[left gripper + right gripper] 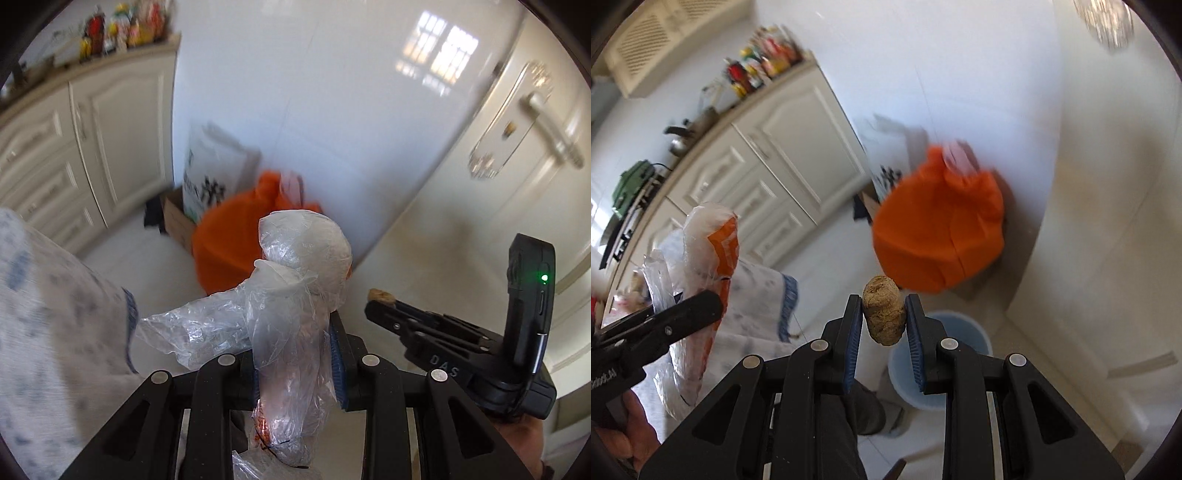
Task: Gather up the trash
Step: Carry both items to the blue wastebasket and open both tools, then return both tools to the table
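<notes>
The right gripper (882, 317) pinches a brown lump (884, 314) between its pads, the left gripper (299, 354) clamps crumpled plastic wrapping (295, 295), and only the right view shows the blue bin (960, 354) below.

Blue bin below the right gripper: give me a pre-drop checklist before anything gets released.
1. Right gripper clamped on the brown lump: ok, both pads touch it.
2. Left gripper clamped on the plastic wrapper: ok, held between the pads.
3. Brown lump over the blue bin: cannot tell, the bin sits low and to the right, partly hidden by the gripper.
4. Bin open: cannot tell, its top is mostly covered.
5. Plastic wrapper over the bin: not ok, it hangs well left of it in the right wrist view.
6. Picture sharpness: not ok, the orange bag is blurred.
</notes>
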A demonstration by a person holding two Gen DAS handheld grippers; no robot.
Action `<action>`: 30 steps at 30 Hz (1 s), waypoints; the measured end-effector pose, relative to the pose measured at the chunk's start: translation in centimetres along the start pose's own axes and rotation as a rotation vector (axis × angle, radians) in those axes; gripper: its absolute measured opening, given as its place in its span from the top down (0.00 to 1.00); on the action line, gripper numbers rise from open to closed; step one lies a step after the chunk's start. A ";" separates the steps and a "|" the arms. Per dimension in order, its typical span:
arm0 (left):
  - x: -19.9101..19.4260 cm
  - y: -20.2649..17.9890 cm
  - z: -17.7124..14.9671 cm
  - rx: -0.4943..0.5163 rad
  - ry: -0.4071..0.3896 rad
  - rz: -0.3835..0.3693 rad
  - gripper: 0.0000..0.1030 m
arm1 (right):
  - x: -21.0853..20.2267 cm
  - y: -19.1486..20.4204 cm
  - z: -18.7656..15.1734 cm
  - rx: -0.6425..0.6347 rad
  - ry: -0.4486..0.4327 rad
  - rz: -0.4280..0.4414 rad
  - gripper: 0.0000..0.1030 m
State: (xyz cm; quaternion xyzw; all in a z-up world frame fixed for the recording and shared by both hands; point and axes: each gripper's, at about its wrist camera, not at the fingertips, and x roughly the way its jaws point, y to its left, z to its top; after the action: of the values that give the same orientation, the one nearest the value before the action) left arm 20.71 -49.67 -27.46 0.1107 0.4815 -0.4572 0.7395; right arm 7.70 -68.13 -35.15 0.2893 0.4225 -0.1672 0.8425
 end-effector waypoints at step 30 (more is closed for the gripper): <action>-4.7 0.3 -1.6 0.029 -0.121 0.249 0.04 | 0.1 2.5 -0.6 0.057 0.015 -0.018 0.00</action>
State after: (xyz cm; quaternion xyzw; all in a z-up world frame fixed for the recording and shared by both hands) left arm 19.39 -45.85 -24.56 0.1524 0.4119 -0.3749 0.8165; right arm 8.70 -65.78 -34.70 0.3106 0.4264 -0.1845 0.8293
